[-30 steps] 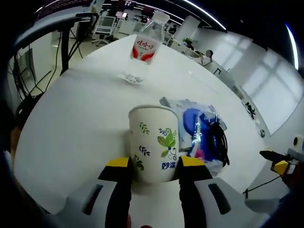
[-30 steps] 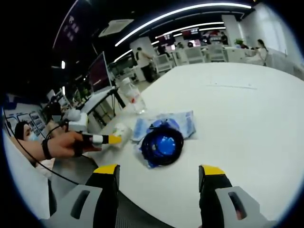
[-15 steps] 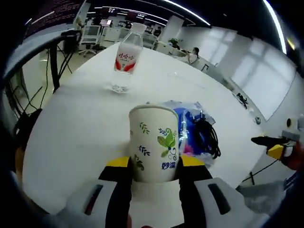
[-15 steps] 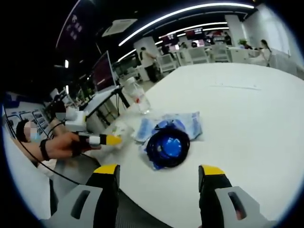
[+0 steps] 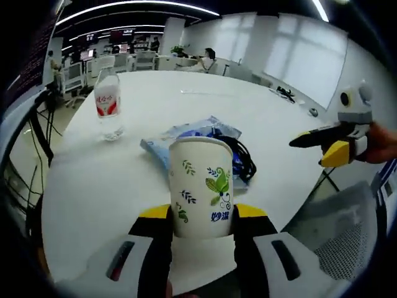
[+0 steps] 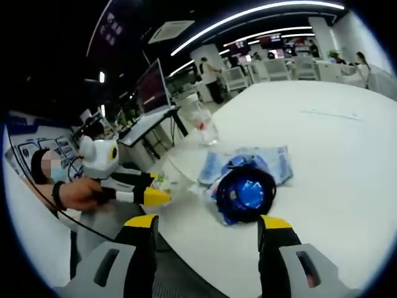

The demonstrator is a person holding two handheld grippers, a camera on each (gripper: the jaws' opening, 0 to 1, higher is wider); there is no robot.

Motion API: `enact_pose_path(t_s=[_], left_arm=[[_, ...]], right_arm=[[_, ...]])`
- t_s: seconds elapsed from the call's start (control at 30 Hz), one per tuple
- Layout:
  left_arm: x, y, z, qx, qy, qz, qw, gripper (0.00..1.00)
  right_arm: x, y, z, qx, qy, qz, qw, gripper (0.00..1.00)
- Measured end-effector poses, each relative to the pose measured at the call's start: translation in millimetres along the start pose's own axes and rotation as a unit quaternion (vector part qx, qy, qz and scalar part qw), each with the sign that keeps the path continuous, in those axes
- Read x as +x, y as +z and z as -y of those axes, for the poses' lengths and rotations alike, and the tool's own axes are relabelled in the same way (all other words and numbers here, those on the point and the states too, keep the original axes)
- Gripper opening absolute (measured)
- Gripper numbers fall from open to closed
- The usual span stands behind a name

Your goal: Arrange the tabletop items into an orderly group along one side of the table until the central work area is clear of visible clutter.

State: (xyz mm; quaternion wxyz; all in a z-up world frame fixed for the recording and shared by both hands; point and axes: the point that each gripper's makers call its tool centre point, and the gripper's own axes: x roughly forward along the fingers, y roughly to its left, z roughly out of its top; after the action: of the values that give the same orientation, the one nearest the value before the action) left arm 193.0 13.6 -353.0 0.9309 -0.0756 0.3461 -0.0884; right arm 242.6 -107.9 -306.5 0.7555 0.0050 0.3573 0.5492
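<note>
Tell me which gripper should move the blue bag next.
Right. The right gripper is open and points at the blue bag, while the left gripper is shut on the paper cup.

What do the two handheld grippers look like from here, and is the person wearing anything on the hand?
Both grippers share one build: pale grey bodies with dark slots, black jaws capped by yellow tips. See the left gripper and the right gripper. Seen from the right gripper view, the left gripper carries a white housing on top. The hand wears a dark wristband, with a thin black cable trailing below.
</note>
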Motion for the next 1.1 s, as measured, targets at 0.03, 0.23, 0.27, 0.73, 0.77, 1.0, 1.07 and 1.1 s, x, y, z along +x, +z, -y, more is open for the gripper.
enact_pose_path(t_s=[0.03,0.23,0.27,0.73,0.77,1.0,1.07,1.1], left_arm=[[1,-0.5,3.8,0.006,-0.004,-0.001,1.0000,0.37],[2,-1.9,23.1,0.042,-0.024,-0.009,0.9988,0.37],[2,-2.0,25.3,0.047,-0.027,-0.010,0.9985,0.37],[9,-3.0,62.8,0.144,-0.063,-0.026,0.9873,0.37],[11,-4.4,63.8,0.150,-0.064,-0.028,0.9862,0.37],[15,-5.4,79.0,0.234,-0.073,-0.032,0.9690,0.37],[15,-5.9,83.6,0.245,-0.077,-0.032,0.9661,0.37],[15,-6.0,85.0,0.250,-0.077,-0.032,0.9647,0.37]], right_arm=[[2,0.2,-2,-0.001,0.003,-0.001,1.0000,0.65],[7,-1.1,-13,-0.005,0.018,-0.004,0.9998,0.64],[7,-1.5,-14,-0.006,0.020,-0.005,0.9998,0.64],[17,-2.2,-31,-0.006,0.048,-0.009,0.9988,0.59],[17,-2.2,-32,-0.006,0.050,-0.010,0.9987,0.59],[22,-2.1,-37,0.004,0.067,-0.010,0.9977,0.55],[23,-1.8,-37,0.010,0.072,-0.008,0.9973,0.53],[23,-2.1,-38,0.012,0.073,-0.007,0.9972,0.51]])
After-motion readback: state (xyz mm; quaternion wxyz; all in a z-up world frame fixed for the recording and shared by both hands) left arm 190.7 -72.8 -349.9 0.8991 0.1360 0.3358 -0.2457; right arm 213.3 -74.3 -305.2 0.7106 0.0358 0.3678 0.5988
